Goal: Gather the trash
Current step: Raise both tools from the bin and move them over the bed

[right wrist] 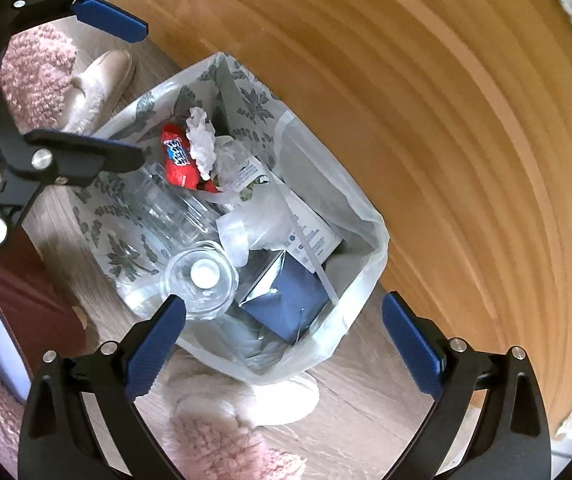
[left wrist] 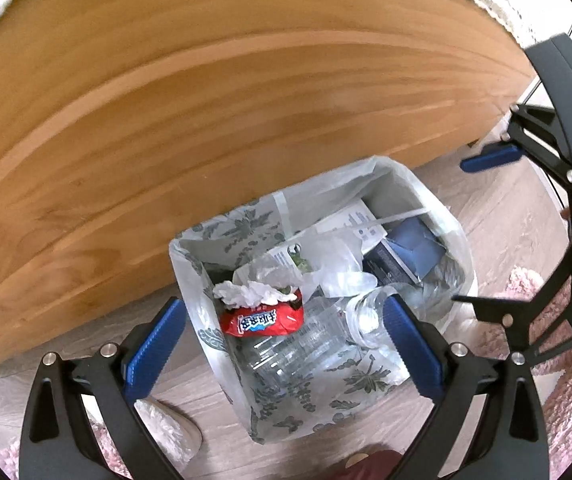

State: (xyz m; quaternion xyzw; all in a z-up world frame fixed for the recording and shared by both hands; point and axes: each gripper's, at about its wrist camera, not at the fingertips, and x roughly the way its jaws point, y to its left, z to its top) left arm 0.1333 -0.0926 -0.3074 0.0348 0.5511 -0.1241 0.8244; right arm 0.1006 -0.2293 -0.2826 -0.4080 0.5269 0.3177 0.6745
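We judge the collecting to be far along: the trash bin [left wrist: 318, 280], lined with a leaf-printed bag [left wrist: 246, 232] and standing on the floor right against the side of the wooden table [left wrist: 206, 100], already holds a red snack wrapper [left wrist: 262, 320], a crumpled tissue [left wrist: 254, 292], a clear plastic bottle [left wrist: 306, 344], loose plastic film, a printed paper and a dark blue box [left wrist: 410, 248]. Our left gripper [left wrist: 286, 340] hangs above the bin with its jaws spread wide and nothing between them; our right gripper [right wrist: 284, 336] is likewise released and empty, over the other end of the bin. The tabletop shows bare in both views, so little seems left — perhaps only tying the bag, though we cannot tell what lies outside the frames. The left wrist view shows the wrapper's label head-on and the right gripper off at the frame's right edge. The right wrist view alone looks down on the bottle's white cap [right wrist: 205, 274], shows more of the blue box — and takes in a fluffy slipper [right wrist: 246, 404] just beside the bin.
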